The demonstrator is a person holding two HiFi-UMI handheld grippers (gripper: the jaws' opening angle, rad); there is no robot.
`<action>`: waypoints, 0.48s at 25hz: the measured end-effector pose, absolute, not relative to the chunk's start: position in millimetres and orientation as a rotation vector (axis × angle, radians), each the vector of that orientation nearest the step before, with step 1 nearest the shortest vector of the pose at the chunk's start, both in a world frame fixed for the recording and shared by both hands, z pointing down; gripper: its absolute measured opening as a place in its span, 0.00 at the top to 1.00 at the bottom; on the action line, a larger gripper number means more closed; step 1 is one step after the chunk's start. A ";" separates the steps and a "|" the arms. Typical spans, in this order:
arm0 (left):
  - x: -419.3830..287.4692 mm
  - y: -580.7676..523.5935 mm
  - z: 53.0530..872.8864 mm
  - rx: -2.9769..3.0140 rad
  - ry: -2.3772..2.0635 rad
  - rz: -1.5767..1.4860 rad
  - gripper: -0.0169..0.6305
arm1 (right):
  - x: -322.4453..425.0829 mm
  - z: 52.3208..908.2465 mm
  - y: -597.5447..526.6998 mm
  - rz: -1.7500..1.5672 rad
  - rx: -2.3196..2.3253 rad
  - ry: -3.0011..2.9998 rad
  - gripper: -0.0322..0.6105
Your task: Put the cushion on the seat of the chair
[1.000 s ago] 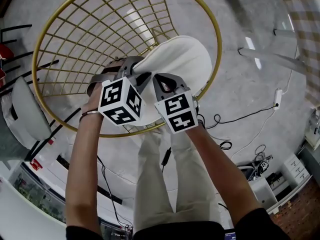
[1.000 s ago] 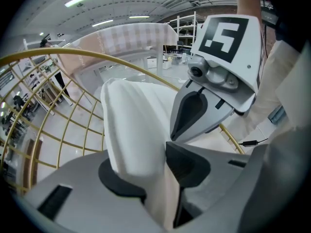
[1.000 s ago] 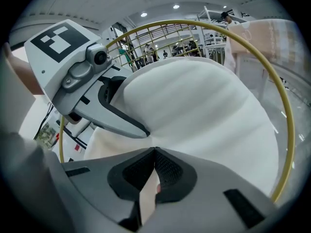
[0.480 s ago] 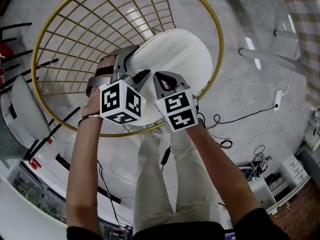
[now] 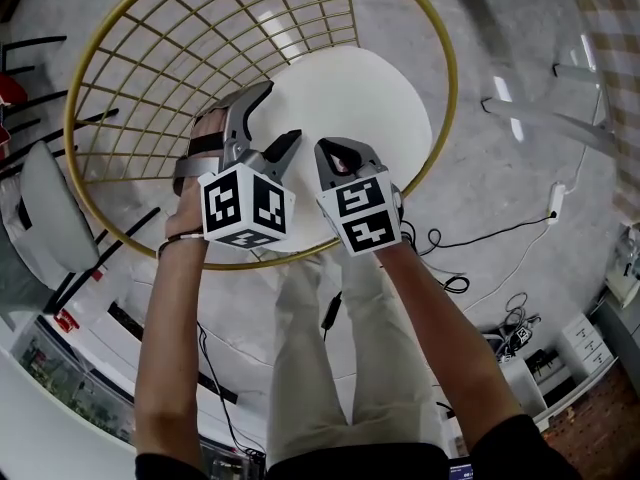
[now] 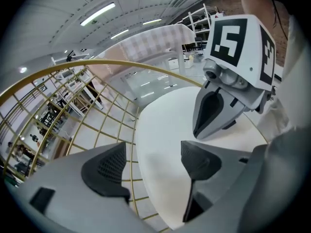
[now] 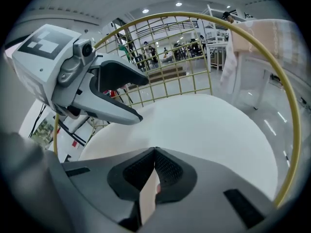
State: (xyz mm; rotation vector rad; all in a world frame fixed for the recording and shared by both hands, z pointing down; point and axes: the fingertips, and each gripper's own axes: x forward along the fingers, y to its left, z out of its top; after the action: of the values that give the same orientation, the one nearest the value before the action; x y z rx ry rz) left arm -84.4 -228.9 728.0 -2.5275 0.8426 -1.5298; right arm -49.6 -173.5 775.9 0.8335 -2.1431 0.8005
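Chair (image 5: 160, 78) holds cushion (image 5: 350, 98); right gripper (image 7: 154, 154) pinches it, left gripper (image 6: 153, 161) just opened astride it

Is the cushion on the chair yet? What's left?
Nearly done: the cushion lies flat on the seat of the chair. The left gripper has just been opening its fingers, clear of it; the right gripper pinches its near edge. Left: release that and withdraw.

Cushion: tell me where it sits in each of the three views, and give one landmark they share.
Head view: the cushion lies upper centre, flat inside the chair.
Left gripper view: it runs from the centre to the lower right, seen past the open jaws.
Right gripper view: it fills the middle.
Shared landmark: the gold chair rim, curving round the cushion in all three.
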 end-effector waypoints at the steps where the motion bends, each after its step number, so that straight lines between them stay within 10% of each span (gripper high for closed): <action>1: -85.4 -227.2 728.6 -2.531 0.846 -1.533 0.44 | -49.9 775.6 -173.2 0.801 0.832 -2.143 0.92; 12: -92.5 -203.1 715.5 -2.602 0.920 -1.552 0.44 | -45.5 750.5 -164.5 0.789 0.819 -2.149 0.92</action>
State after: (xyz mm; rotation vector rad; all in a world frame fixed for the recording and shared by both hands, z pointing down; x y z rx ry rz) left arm -92.5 -203.1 715.5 -2.6022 0.9203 -1.5519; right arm -45.5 -164.5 750.5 0.8195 -2.1491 0.7889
